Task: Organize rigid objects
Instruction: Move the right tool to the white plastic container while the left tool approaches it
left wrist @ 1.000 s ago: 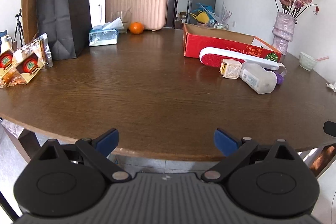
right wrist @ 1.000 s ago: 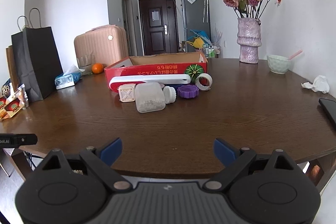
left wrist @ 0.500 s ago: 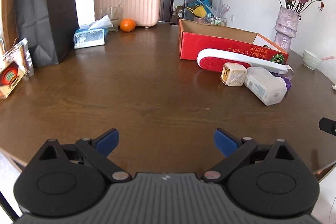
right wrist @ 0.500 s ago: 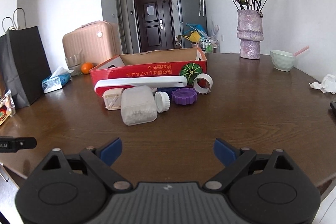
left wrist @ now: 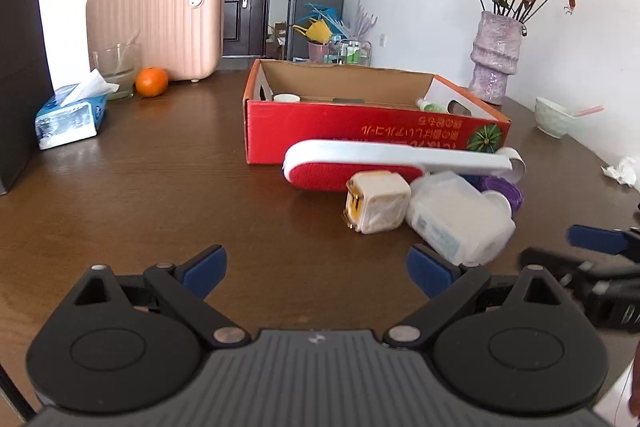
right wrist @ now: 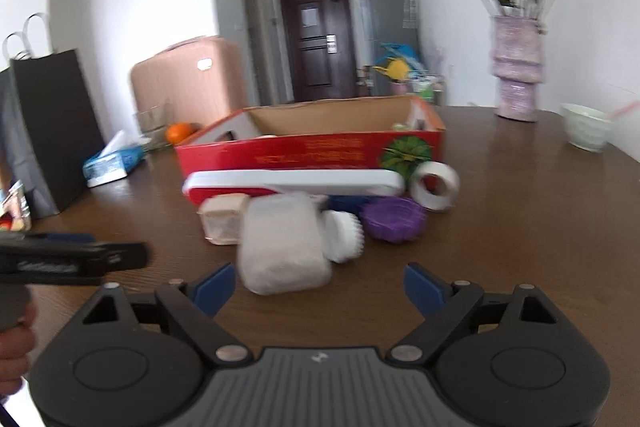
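Ahead of both grippers, on a dark wood-grain table (left wrist: 160, 195): an open red cardboard box (left wrist: 360, 131) with printed lettering and a green melon picture. Lying along its near wall, a long lint brush (left wrist: 384, 163), smooth white plastic handle over a fuzzy red pad. Just before the brush, a small cream cube (left wrist: 376, 203) with rounded corners, touching a frosted translucent plastic bottle (left wrist: 460, 223) lying on its side. Seen only from the right wrist: the bottle's ribbed white cap (right wrist: 344, 235), a ribbed purple lid (right wrist: 394, 219) and a white tape roll (right wrist: 436, 187) standing on edge beyond the right fingertip. Seen only from the left wrist: inside the box, a pale round cup rim (left wrist: 286, 98) and a green-capped item, too small to name. Farther off to the left, a ribbed pink suitcase (left wrist: 160, 23), an orange (left wrist: 151, 81), a soft tissue pack (left wrist: 68, 115). Left gripper (left wrist: 316, 269) spread wide, nothing between the blue pads, tilted down over bare wood short of the cube. Right gripper (right wrist: 318, 287) spread and closing slightly, pads clear of the bottle just ahead between them, view blurred; beside it at left, the other gripper and part of a hand (right wrist: 14, 355).
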### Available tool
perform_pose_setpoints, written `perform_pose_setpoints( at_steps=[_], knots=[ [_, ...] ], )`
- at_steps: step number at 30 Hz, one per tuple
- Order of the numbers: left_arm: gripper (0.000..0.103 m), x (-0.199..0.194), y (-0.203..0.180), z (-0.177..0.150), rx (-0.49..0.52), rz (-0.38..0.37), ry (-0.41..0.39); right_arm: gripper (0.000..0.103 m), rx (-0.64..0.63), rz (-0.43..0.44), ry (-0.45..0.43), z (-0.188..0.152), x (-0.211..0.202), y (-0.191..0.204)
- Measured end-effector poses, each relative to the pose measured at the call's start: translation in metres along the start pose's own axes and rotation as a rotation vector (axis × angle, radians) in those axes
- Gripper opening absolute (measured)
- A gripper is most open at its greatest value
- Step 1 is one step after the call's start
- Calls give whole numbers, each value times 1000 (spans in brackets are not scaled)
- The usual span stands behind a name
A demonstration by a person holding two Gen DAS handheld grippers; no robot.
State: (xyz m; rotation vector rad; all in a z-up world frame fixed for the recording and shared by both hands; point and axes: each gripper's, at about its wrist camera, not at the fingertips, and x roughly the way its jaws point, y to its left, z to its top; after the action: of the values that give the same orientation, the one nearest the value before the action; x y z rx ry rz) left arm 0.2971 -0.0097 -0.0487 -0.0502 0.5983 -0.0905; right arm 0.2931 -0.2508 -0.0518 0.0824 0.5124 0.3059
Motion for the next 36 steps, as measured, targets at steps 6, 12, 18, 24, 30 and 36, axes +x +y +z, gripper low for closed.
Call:
perform_pose_setpoints(
  at_steps=[6, 12, 18, 24, 30, 36],
  knots=[
    [99, 10, 5, -6, -13, 26, 29, 83, -127, -22, 39, 6, 45, 26],
    [99, -7, 4, -17, 18, 44, 29, 63, -136, -38, 55, 7, 59, 34],
    [99, -28, -3, -22, 23, 24, 5, 63, -172, 88, 85, -13, 18, 32],
    [99, -41, -23, -24, 49, -39, -25, 79, -354, 130, 75, -37, -26, 33],
    [98, -38, -39, -27, 47, -109, 2, 68, -84, 5, 46, -25, -39, -18],
    [80, -21, -50, -25, -19, -168, 29, 55, 97, 110, 8, -14, -36, -37]
  ],
)
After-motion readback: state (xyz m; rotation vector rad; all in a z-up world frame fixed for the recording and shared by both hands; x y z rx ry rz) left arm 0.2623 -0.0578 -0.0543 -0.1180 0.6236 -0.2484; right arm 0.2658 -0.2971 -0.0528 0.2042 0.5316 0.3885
